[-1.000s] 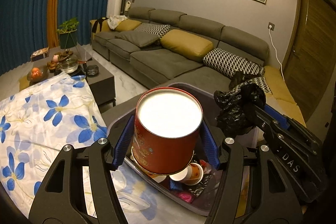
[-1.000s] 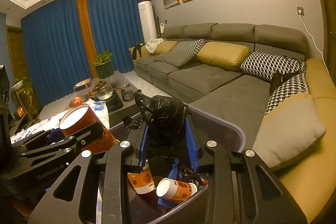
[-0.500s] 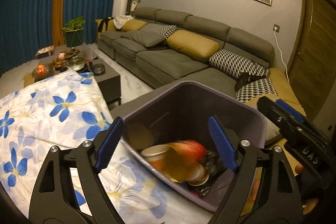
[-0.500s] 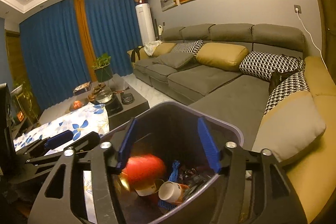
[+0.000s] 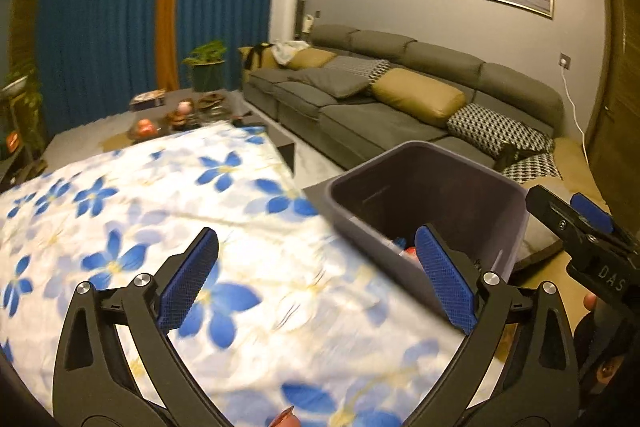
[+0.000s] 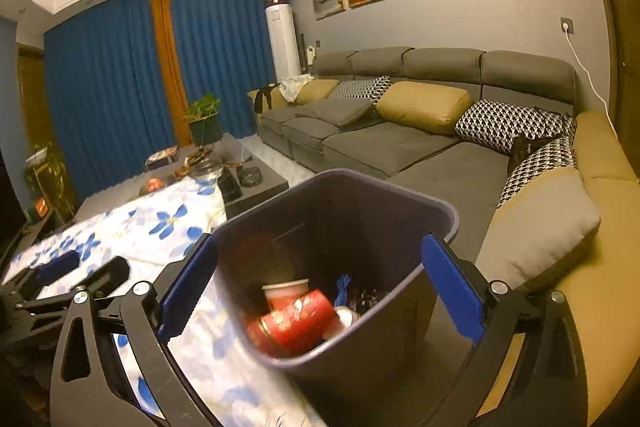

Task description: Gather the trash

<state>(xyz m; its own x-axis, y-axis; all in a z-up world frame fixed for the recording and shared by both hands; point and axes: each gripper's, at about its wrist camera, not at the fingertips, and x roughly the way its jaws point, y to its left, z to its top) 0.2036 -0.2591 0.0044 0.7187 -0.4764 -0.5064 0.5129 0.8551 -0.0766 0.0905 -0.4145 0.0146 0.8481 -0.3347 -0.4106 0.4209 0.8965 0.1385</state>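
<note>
The dark grey trash bin [image 5: 428,151] stands at the table's right edge. In the right wrist view the bin [image 6: 440,223] holds the red can [image 6: 300,323] lying on its side, a paper cup [image 6: 286,293] and other scraps. My left gripper [image 5: 316,239] hovers over the flowered tablecloth [image 5: 160,207], left of the bin; its jaws are opening with nothing between them. My right gripper [image 6: 320,245] sits above the bin's mouth, jaws also opening and empty. Each gripper shows in the other's view: the right gripper [image 5: 580,223] and the left gripper [image 6: 80,267].
A long grey sofa [image 5: 380,115] with yellow and patterned cushions runs behind the bin. A low dark table [image 6: 256,183] with bowls and small items stands beyond the cloth. A potted plant [image 5: 206,67] is by the blue curtains. A fingertip [image 5: 590,301] shows on the right gripper's handle.
Both grippers opened: the red can left the left jaws and the black bag left the right jaws, both into the bin. The left gripper swung left over the tablecloth.
</note>
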